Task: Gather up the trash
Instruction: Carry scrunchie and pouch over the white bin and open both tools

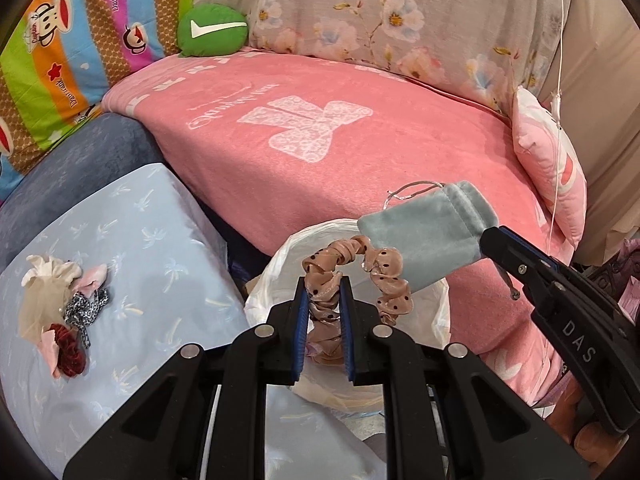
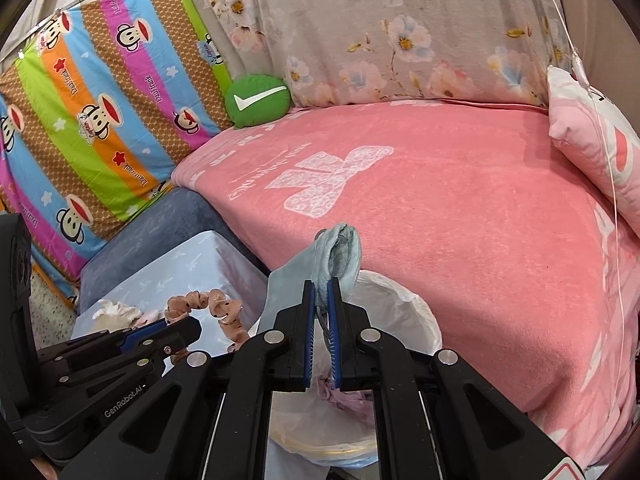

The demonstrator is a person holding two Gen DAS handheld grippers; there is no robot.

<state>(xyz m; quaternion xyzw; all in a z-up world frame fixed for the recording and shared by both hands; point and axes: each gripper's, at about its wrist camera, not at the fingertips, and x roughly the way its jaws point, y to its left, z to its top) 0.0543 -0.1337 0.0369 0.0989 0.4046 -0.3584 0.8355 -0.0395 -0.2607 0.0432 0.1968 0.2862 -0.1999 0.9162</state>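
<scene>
My left gripper (image 1: 324, 292) is shut on a beige dotted scrunchie (image 1: 376, 268) and holds it over the white-lined trash bin (image 1: 272, 276). My right gripper (image 2: 322, 292) is shut on a grey-blue velvet pouch (image 2: 340, 252), also over the bin (image 2: 404, 312). In the left wrist view the pouch (image 1: 428, 232) hangs from the right gripper's fingers (image 1: 500, 244), touching the scrunchie. The scrunchie also shows in the right wrist view (image 2: 216, 308). A pile of scraps (image 1: 64, 304), white, pink, patterned and red, lies on the light blue cloth (image 1: 160, 248).
A pink blanket (image 1: 360, 140) covers the bed behind the bin. A green cushion (image 1: 212, 30), a floral pillow (image 1: 400, 20) and a pink pillow (image 1: 552, 168) lie on it. A striped monkey-print sheet (image 2: 92, 120) hangs at the left.
</scene>
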